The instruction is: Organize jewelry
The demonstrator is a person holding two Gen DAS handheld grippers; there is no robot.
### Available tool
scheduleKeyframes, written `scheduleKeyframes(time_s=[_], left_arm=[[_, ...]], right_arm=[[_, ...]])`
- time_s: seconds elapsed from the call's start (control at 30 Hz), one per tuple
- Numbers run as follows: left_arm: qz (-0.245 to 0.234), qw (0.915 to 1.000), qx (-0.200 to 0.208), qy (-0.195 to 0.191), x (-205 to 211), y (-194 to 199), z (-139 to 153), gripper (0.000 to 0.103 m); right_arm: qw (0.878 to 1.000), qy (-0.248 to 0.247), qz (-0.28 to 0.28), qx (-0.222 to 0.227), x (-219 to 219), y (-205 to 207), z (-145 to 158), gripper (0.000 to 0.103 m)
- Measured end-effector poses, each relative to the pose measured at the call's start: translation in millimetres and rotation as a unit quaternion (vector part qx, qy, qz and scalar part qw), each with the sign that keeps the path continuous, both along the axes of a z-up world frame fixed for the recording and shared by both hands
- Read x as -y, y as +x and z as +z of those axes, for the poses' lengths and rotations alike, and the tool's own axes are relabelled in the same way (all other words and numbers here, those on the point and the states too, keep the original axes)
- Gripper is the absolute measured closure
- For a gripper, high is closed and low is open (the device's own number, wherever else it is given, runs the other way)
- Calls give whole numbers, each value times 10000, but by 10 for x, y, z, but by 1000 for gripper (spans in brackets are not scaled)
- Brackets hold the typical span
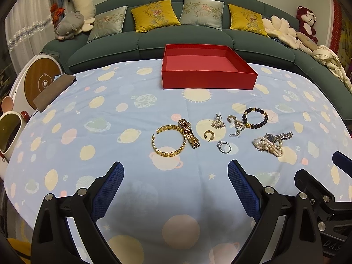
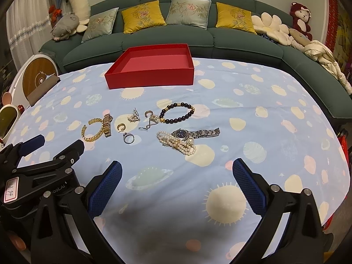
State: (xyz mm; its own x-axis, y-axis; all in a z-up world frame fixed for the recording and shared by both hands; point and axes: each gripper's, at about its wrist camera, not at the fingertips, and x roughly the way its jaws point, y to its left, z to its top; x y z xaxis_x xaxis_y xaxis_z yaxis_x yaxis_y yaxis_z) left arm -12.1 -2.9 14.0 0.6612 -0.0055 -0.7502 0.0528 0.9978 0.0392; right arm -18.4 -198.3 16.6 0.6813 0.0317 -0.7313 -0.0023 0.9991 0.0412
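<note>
Pearl strands partly cover the silver watch; both grippers' jaws stand apart, holding nothing.

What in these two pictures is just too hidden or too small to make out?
- Silver watch, right wrist view: the pearl strands cover part of it; dial too small to read.
- Small silver earrings, left wrist view: too small and tangled to count.
- Red box, both views: its front wall hides the near floor.
- Right gripper, left wrist view: cut off by the right edge.
</note>
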Motion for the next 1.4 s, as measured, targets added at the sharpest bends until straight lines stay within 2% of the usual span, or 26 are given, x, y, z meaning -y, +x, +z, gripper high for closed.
scheduleKeyframes(time_s=[1.4], left_arm=[[-52, 9999, 87, 19, 55, -52, 8, 10]], right_arm=[[10000, 60, -53, 19, 21, -59, -14, 5]])
